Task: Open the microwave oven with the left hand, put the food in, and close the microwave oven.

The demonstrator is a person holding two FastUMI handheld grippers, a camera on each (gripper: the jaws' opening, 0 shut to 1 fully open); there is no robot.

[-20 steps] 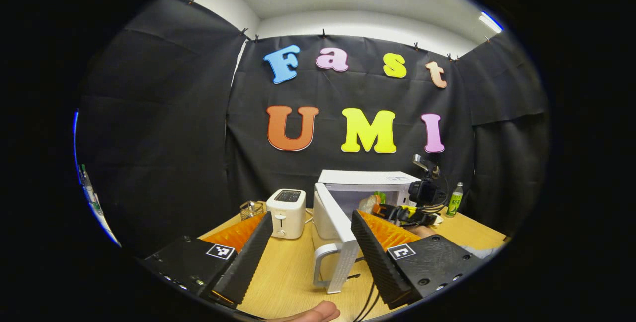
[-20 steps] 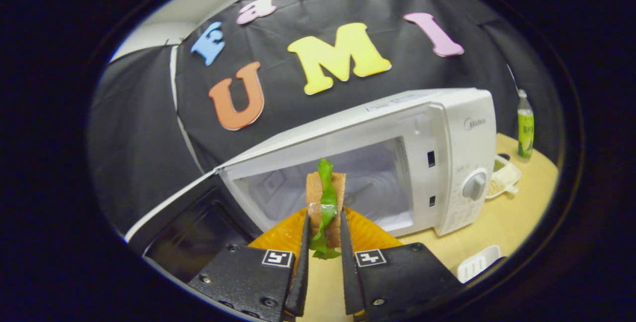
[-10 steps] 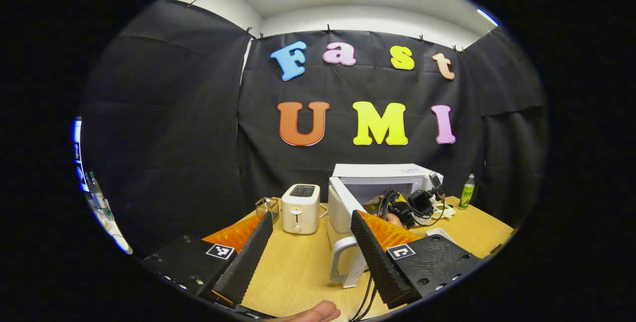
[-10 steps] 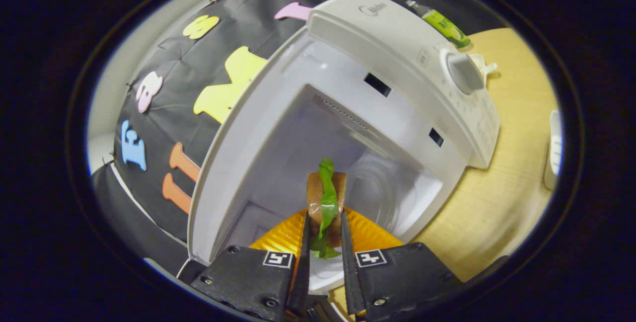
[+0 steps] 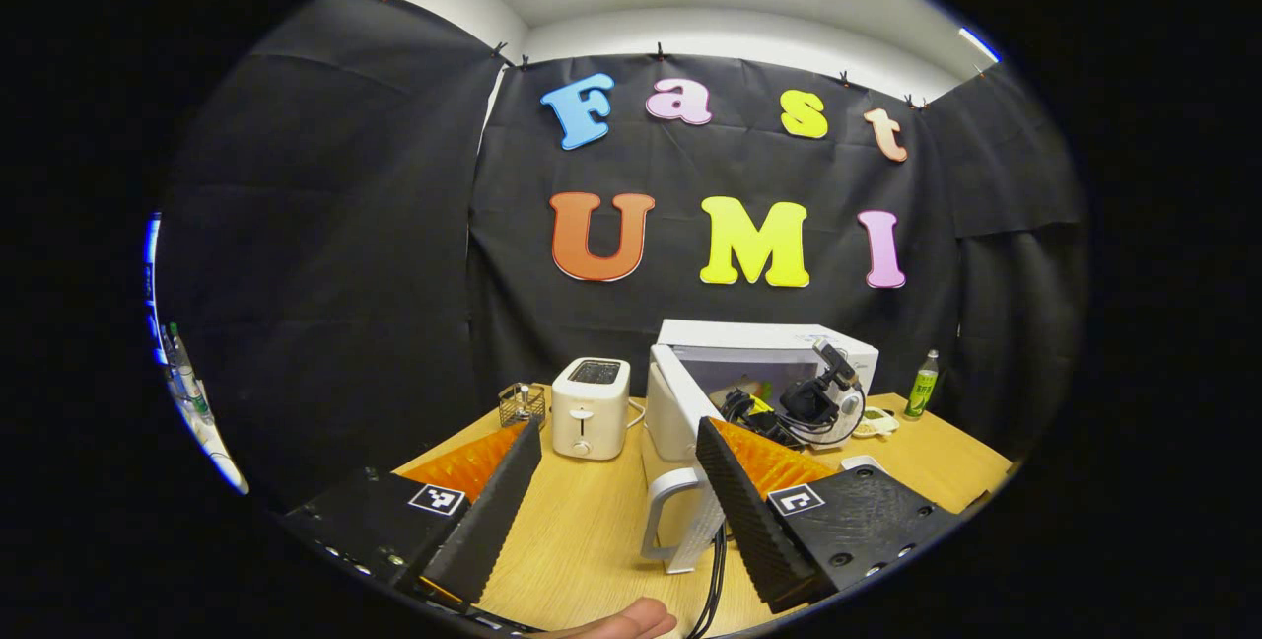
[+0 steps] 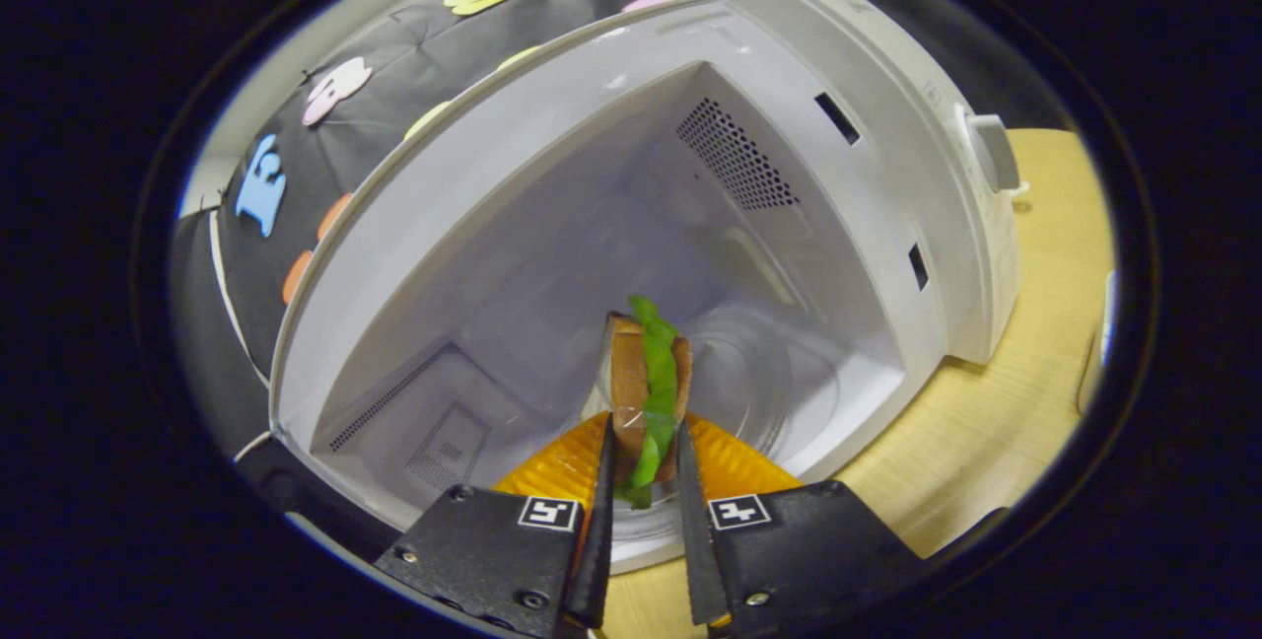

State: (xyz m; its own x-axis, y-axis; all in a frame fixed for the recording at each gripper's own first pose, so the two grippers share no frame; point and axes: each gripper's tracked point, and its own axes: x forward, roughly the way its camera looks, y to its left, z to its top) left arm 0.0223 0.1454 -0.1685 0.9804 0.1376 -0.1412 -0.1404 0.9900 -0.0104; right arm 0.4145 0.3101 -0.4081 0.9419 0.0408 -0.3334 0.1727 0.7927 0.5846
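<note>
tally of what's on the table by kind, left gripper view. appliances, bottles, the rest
Appliances: 2, the toaster and the microwave, door open.
Bottles: 1, the green bottle.
Wire baskets: 1, the small basket.
Dishes: 1, the white dish.
Total: 5.

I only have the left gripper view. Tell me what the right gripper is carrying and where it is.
Observer: The right gripper is shut on a sandwich with green lettuce.
Operator: Give me its position against the microwave.
Observer: The sandwich is at the mouth of the open microwave, over the glass turntable.
Operator: Report whether it is set down.
Observer: Not yet; both fingers press on it.
</note>
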